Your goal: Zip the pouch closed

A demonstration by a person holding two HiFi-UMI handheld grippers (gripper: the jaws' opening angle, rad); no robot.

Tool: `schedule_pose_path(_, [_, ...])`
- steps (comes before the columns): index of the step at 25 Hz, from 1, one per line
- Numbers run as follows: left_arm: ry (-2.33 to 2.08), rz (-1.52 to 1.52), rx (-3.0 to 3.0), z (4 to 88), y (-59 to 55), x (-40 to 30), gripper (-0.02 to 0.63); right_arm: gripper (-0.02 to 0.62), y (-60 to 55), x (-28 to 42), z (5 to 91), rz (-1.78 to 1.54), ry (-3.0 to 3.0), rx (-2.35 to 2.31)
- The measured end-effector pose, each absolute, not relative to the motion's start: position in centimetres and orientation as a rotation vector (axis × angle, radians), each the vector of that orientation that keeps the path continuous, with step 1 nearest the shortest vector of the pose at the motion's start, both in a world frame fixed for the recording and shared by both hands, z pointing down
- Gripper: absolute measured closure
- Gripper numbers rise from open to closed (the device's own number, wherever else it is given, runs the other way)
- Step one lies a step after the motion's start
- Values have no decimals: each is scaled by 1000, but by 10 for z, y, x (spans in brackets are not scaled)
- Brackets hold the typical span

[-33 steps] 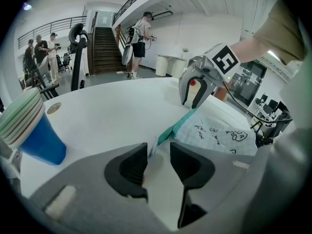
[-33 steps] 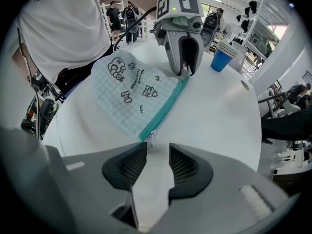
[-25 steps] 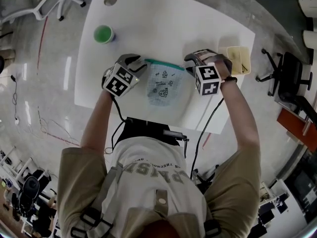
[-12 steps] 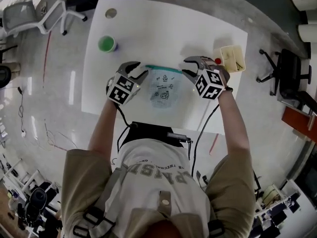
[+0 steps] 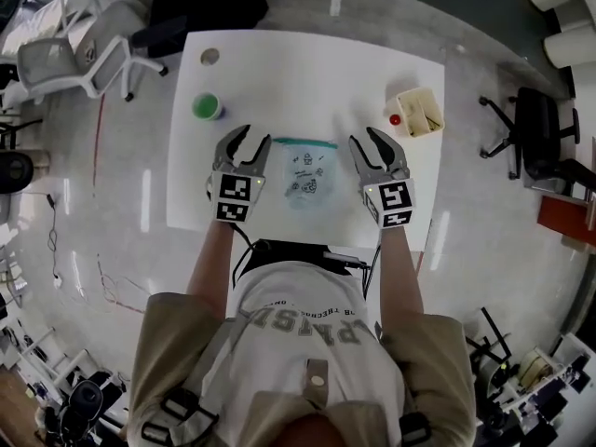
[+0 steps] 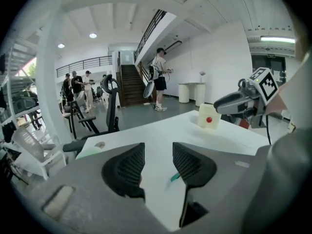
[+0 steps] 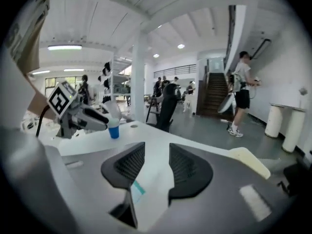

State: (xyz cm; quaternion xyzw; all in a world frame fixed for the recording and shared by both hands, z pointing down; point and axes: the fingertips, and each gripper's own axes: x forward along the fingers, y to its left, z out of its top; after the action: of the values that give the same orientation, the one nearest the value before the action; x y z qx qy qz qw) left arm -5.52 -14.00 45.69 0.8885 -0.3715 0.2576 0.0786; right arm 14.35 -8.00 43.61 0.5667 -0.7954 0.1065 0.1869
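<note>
A clear pouch (image 5: 305, 173) with printed figures lies flat on the white table (image 5: 317, 73), its teal zipper strip (image 5: 305, 142) along the far edge. My left gripper (image 5: 246, 143) hovers just left of the pouch, open and empty. My right gripper (image 5: 369, 142) hovers just right of it; its jaws have just been opening and nothing is between them. In the left gripper view the gripper (image 6: 158, 161) frames bare table and the zipper's teal end (image 6: 174, 178). In the right gripper view the gripper (image 7: 156, 164) shows a teal pouch corner (image 7: 138, 189) below it.
A green cup (image 5: 207, 107) stands at the table's far left, beyond it a round hole (image 5: 210, 56). A beige box (image 5: 421, 115) with a red ball (image 5: 395, 119) beside it sits far right. Office chairs (image 5: 84, 59) stand around the table. People stand in the background.
Both grippers have come away from the ends of the pouch's zipper and lifted off the table. The right gripper has rolled over. The pouch stays flat on the table.
</note>
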Motion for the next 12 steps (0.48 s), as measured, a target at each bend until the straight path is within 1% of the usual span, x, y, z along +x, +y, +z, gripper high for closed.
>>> schedule_pose_path(5, [-1269, 599, 2734, 399, -136, -54, 420, 445, -61, 145, 361, 219, -2285, 1941])
schedule_pose_path(12, [-1401, 321, 2859, 309, -124, -44, 420, 446, -47, 133, 267, -102, -2272, 2165])
